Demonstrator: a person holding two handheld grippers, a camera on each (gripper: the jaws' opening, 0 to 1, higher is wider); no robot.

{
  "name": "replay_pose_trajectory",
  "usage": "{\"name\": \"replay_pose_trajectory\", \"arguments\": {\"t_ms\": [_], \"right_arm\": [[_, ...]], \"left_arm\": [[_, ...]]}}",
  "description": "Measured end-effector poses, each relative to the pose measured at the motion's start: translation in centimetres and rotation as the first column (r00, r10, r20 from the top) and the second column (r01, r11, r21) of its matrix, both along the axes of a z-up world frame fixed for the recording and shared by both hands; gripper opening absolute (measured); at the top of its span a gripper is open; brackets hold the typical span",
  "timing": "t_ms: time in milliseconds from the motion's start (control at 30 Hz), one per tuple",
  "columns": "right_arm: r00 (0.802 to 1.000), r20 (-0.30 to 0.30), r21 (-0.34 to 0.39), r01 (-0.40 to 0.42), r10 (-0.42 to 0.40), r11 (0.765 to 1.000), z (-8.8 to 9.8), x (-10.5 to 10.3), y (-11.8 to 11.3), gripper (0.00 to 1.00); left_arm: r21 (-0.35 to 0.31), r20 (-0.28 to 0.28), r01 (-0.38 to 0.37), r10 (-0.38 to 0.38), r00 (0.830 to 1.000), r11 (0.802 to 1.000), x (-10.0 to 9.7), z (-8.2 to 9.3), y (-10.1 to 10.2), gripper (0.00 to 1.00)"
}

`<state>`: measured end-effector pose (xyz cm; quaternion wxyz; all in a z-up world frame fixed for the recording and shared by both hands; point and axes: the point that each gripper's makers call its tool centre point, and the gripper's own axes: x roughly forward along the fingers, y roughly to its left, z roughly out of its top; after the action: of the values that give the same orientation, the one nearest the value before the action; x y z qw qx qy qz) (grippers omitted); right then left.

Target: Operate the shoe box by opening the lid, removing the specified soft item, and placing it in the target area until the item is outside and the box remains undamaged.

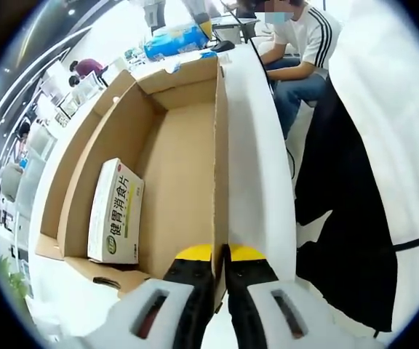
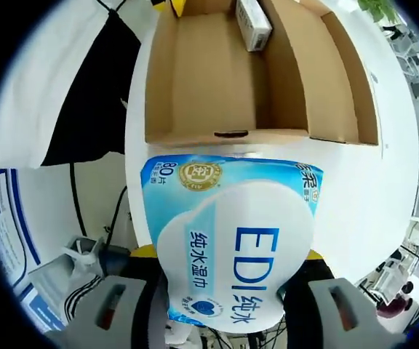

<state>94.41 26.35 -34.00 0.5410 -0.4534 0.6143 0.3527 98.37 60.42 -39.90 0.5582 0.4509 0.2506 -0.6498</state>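
Left gripper view close along the open cardboard box (image 1: 173, 145) wall; right gripper view facing opposite, same box (image 2: 217, 73).

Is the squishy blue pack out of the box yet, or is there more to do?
Nearly done. The brown cardboard shoe box is open, and the soft blue-and-white wet-wipes pack is outside it, held in the right tongs. The left tongs pinch the box wall. A small white carton sits inside. Left: setting the pack down on the white table.
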Motion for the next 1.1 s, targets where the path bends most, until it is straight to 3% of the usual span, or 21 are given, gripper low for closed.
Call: {"name": "replay_pose_trajectory", "arguments": {"t_ms": [400,867,1100], "right_arm": [[0.999,-0.027,-0.003,-0.038,0.038,0.999,-1.6,-0.2,-0.1,0.62],[0.999,-0.027,-0.020,-0.028,0.028,0.999,-2.0,-0.3,-0.3,0.62],[0.996,-0.051,-0.046,-0.071,0.069,0.996,-2.6,-0.4,-0.4,0.62]], "left_arm": [[0.004,-0.003,-0.010,0.010,1.000,1.000,0.1,-0.1,0.0,0.04],[0.003,-0.001,-0.019,0.019,1.000,1.000,0.1,-0.2,0.0,0.04],[0.001,-0.001,-0.019,0.019,1.000,1.000,0.0,-0.1,0.0,0.04]]}}
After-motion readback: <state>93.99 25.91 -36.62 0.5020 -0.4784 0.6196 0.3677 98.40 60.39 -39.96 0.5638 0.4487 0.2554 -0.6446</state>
